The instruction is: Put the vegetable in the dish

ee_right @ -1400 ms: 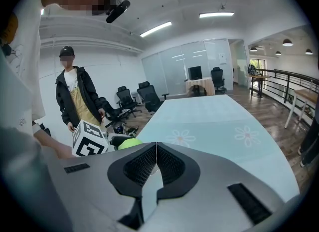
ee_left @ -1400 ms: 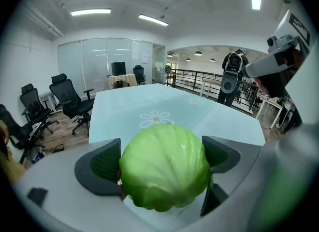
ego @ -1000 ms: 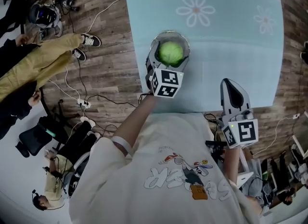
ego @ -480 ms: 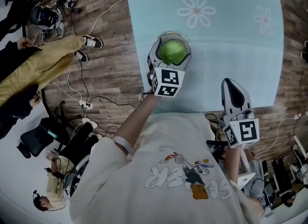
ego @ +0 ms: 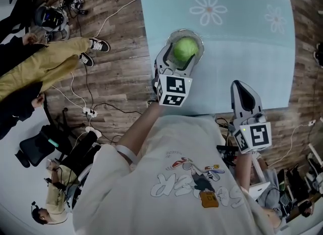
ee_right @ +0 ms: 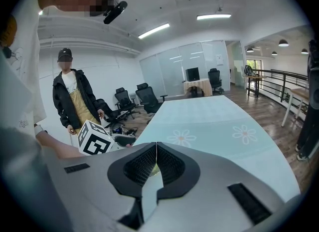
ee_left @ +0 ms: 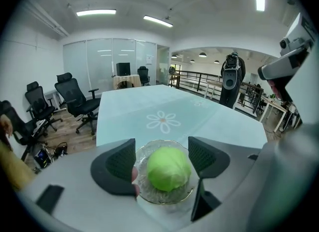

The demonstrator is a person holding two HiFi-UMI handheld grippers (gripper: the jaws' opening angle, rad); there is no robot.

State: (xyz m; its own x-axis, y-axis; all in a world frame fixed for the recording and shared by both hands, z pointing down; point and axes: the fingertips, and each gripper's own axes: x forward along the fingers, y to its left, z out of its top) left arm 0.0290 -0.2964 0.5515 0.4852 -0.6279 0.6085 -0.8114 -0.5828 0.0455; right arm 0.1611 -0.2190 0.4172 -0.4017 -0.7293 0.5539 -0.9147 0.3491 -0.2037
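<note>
A round green cabbage (ego: pixel 185 48) sits in a clear glass dish (ego: pixel 201 39) near the left front corner of the pale blue table (ego: pixel 237 52). My left gripper (ego: pixel 180 60) is just on the near side of the dish, and its jaws are closing. In the left gripper view the cabbage (ee_left: pixel 168 168) lies in the dish (ee_left: pixel 149 150) beyond the pads, which do not touch it, and the left gripper (ee_left: pixel 162 157) holds nothing. My right gripper (ego: pixel 242 88) hovers at the table's front edge, and its jaws meet in the right gripper view (ee_right: pixel 156 162).
White flower prints (ego: pixel 208 9) mark the tablecloth farther back. Cables (ego: pixel 88 110) and a power strip lie on the wooden floor to the left, beside a person in yellow trousers (ego: pixel 45 67). Office chairs (ee_left: pixel 75 104) stand off the table's left side.
The left gripper's jaws have narrowed and drawn back a little from the cabbage, which stays in the dish. The right gripper has hardly moved.
</note>
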